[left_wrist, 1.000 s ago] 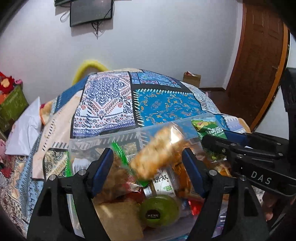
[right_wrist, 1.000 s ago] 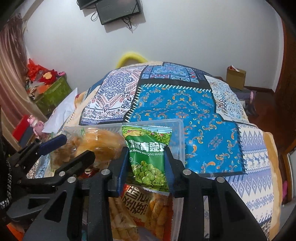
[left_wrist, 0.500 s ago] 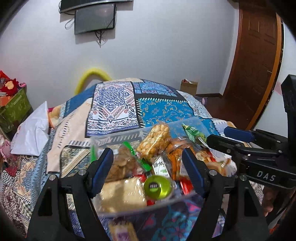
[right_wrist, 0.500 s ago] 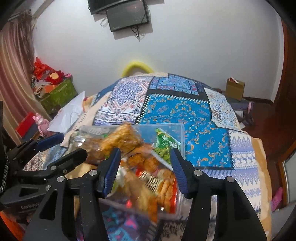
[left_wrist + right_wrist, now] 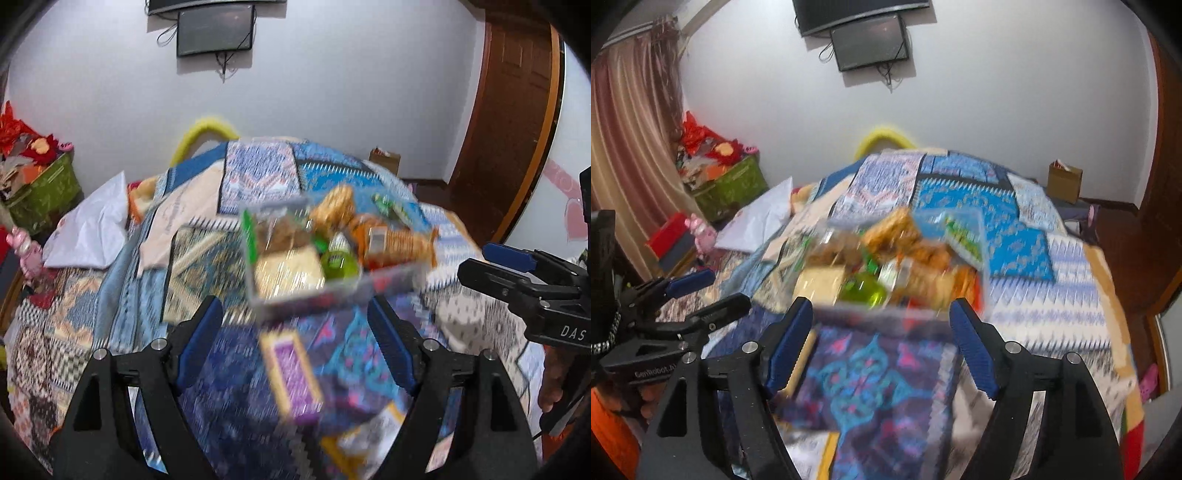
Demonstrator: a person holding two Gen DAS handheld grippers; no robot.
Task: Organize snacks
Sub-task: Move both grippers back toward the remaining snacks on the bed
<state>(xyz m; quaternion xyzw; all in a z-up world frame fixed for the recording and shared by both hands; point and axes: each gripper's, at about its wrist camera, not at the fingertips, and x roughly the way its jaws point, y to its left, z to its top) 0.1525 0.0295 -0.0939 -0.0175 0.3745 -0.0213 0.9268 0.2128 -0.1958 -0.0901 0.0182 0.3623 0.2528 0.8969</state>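
A clear plastic bin (image 5: pixel 280 295) full of snack packets sits on the patterned bedspread; it also shows in the right wrist view (image 5: pixel 923 314). In it are a green pea packet (image 5: pixel 960 236), orange packets (image 5: pixel 391 240) and a green round tub (image 5: pixel 338 260). A purple packet (image 5: pixel 293 376) lies on the bed nearer me. My left gripper (image 5: pixel 295 350) is open and empty, back from the bin. My right gripper (image 5: pixel 881 350) is open and empty, also back from the bin. Both views are motion-blurred.
The bed (image 5: pixel 1034 258) fills the middle of the room. A white pillow (image 5: pixel 92 229) and a green basket (image 5: pixel 40 195) are at the left. A cardboard box (image 5: pixel 1065 181) stands by the far wall. A wooden door (image 5: pixel 509 110) is at the right.
Both grippers have pulled back and up from the bin. The right gripper let go of the green pea packet, which now lies in the bin. Both jaws are wider.
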